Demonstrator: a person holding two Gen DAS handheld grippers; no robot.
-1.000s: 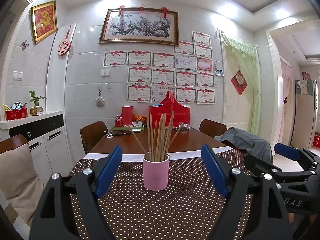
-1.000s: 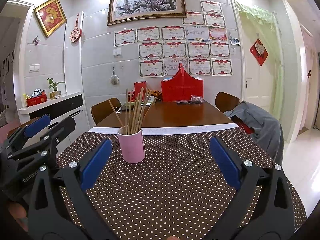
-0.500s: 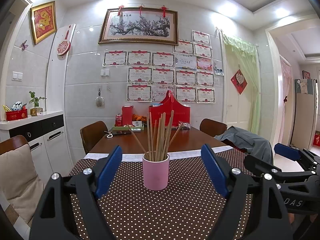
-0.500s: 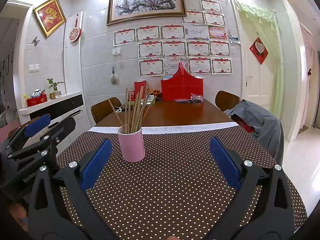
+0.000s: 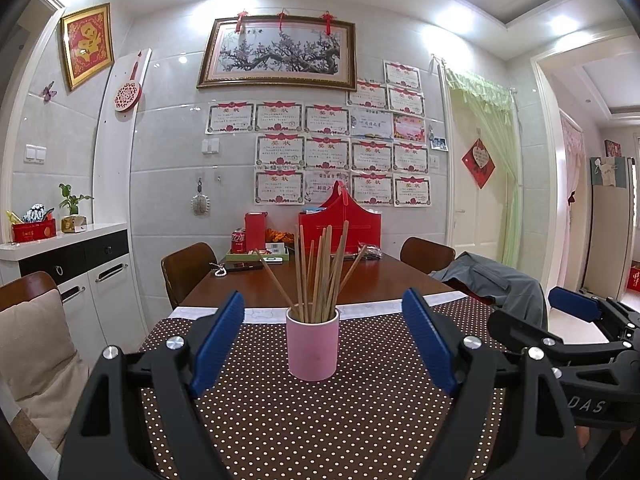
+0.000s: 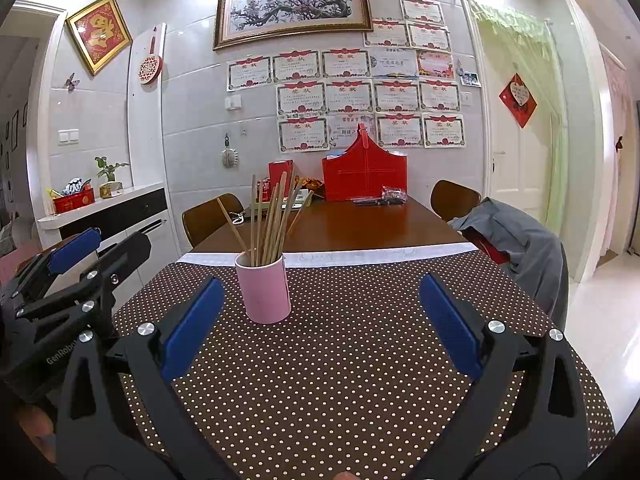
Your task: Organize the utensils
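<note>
Here's the long dining surface [image 5: 360, 280], running away toward the tiled wall, its near half under a brown cloth with white dots [image 5: 320, 420], the far half bare polished wood. Chairs line both sides, and a grey jacket [image 5: 500, 280] is draped over the one on the right.

Now the two tools. The left claw [image 5: 324, 340] hangs low over the dotted cloth, blue pads spread wide, nothing between them but open air, and it's aimed straight at the cup. The right claw [image 6: 320, 320] sits just beside it on the right, its pads equally wide apart and equally empty-handed, with the cup off toward its left finger. Each one shows up at the edge of the other's view, side by side, near the close end of the surface.

At the far end, against the wall, a red basket-shaped box [image 5: 340, 224] stands with a red can [image 5: 239, 241] and a green tray [image 5: 258, 256] to its left.

And the star of the show: a pink cup [image 5: 313, 344] standing upright on the dotted cloth, near the cloth's far edge, ahead of both claws and touched by neither. In it, a bundle of wooden chopsticks [image 5: 320, 272] fans out above the rim, most near upright, a couple leaning out left and right.
</note>
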